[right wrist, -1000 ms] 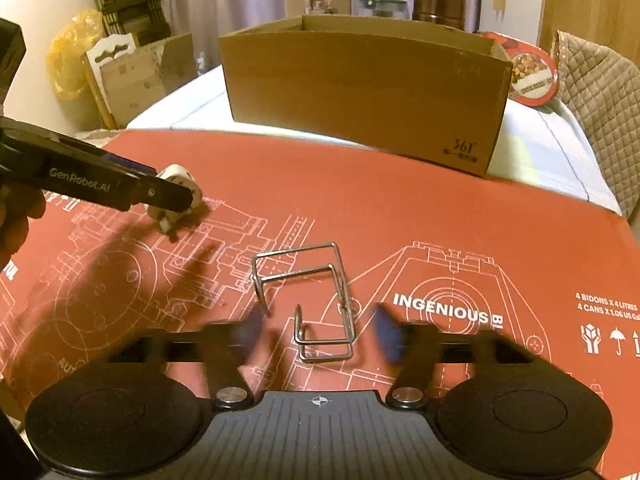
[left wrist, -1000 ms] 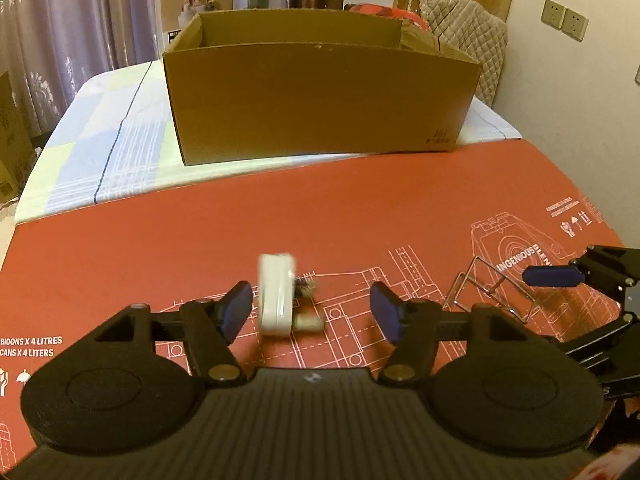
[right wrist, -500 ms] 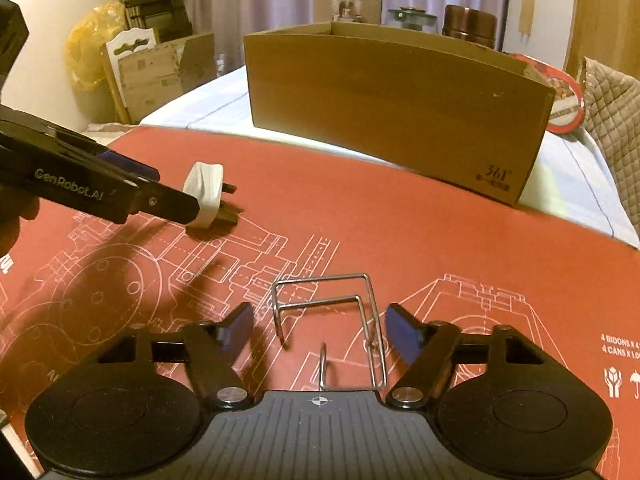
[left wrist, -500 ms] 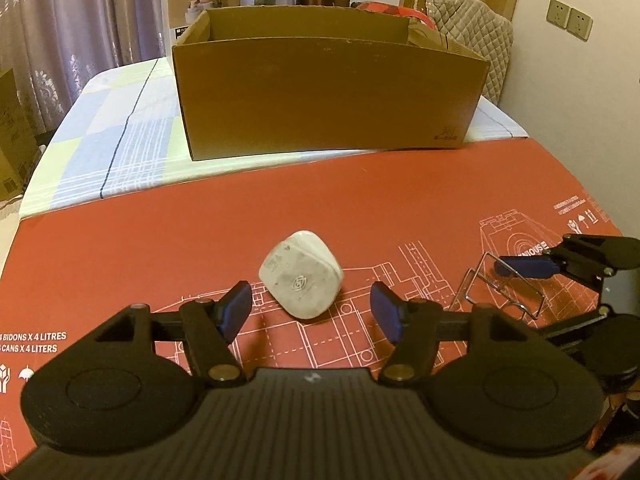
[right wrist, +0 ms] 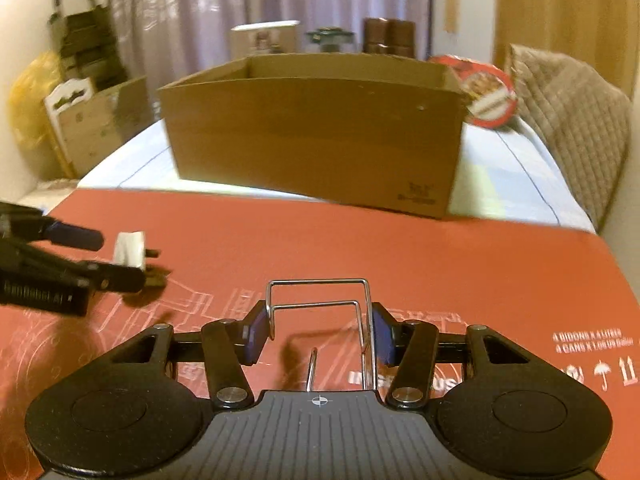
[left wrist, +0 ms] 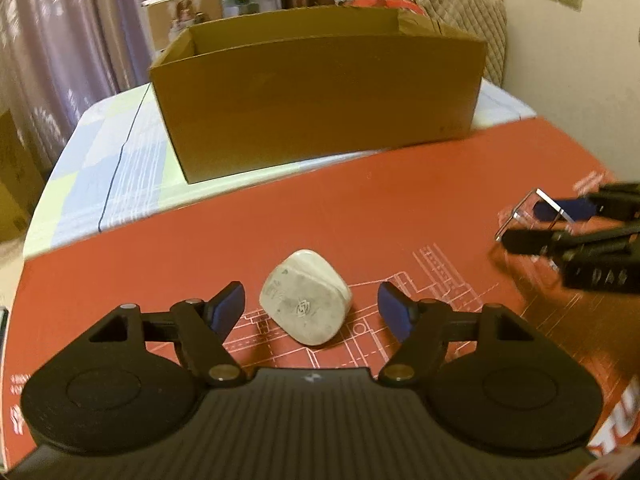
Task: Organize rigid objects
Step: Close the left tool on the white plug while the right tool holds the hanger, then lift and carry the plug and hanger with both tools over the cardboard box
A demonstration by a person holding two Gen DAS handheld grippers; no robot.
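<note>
Wire rack (right wrist: 320, 312): thin shiny metal. Plug (left wrist: 306, 298): scuffed matt white plastic. Box (left wrist: 320, 96): plain brown cardboard. Mat (left wrist: 360, 216): smooth red, printed white lines.

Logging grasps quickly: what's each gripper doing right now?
Left gripper: open, white plug between its fingers, not gripped.
Right gripper: closed on the wire rack.

Dim warm light, motion blur, fisheye-bent edges.

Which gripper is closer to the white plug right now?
Left. The left gripper is open with the white plug between its fingers, not clamped. The right gripper is off to the plug's right, shut on the wire rack.
</note>
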